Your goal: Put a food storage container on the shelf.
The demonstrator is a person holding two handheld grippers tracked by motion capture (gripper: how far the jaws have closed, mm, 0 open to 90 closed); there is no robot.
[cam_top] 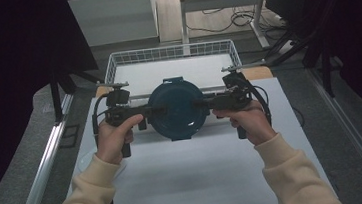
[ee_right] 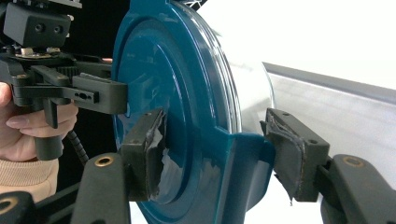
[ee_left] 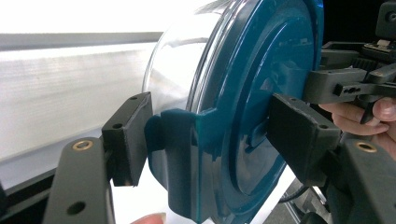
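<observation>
Nearest the viewer in the high view, two cream sleeves come in from the bottom edge, and the person's hands grip the handles of the two tools over the white desk (cam_top: 196, 176). The left tongs (cam_top: 146, 111) and the right tongs (cam_top: 204, 103) point toward each other and meet a round container with a dark teal lid (cam_top: 177, 107) from opposite sides, the container sitting between them above the middle of the desk, lid up. In the left gripper view the left tongs (ee_left: 205, 140) stand partly open around the container's edge: one pad presses on the top face of the teal lid (ee_left: 261, 93), the other lies against the teal latch flap (ee_left: 180, 158) that folds down over the clear bowl (ee_left: 182, 70), so the rim is clamped between them. In the right gripper view the right tongs (ee_right: 215, 156) hold the opposite edge the same way, a worn pad on the lid's top face (ee_right: 159, 70) and a frayed pad against the latch (ee_right: 243, 172) on the bowl side, jaws partly open and closed on the rim. Beyond the container, at the far end of the desk, stands a white wire basket (cam_top: 115, 63), and past it a metal frame and loose cables lie on the floor.
</observation>
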